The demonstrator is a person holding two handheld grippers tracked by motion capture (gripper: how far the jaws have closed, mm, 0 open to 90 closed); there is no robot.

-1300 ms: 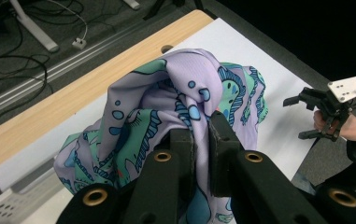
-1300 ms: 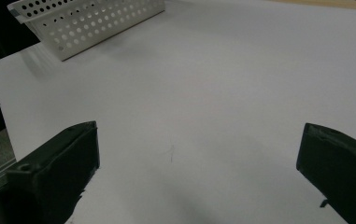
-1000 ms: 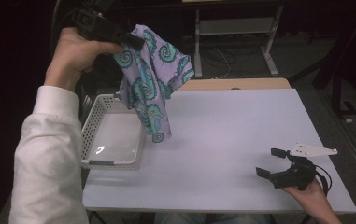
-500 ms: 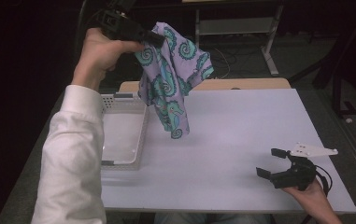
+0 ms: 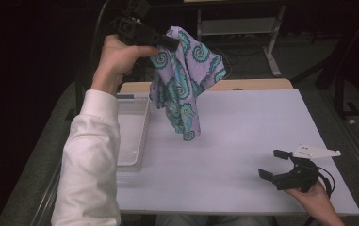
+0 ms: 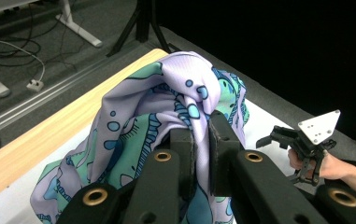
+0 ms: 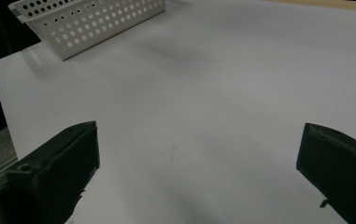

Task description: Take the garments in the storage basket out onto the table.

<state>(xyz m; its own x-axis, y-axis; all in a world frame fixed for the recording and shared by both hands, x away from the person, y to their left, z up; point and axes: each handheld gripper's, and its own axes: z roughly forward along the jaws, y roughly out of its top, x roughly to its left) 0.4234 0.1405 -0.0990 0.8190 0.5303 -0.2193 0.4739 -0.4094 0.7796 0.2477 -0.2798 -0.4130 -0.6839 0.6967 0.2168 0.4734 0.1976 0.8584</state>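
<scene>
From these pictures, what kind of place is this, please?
Probably a lab or workshop set up for recording. A white table stands among desk legs and loose floor cables, and the left gripper holds a patterned cloth.

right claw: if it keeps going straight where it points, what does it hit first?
Likely nothing soon: the open right claw points along bare table toward the white perforated basket at the far left. That basket looks first in line, though depth is unclear.

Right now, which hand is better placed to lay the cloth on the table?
Left. The left gripper already holds the patterned cloth above the table; the right gripper rests open near the table's front corner.
</scene>
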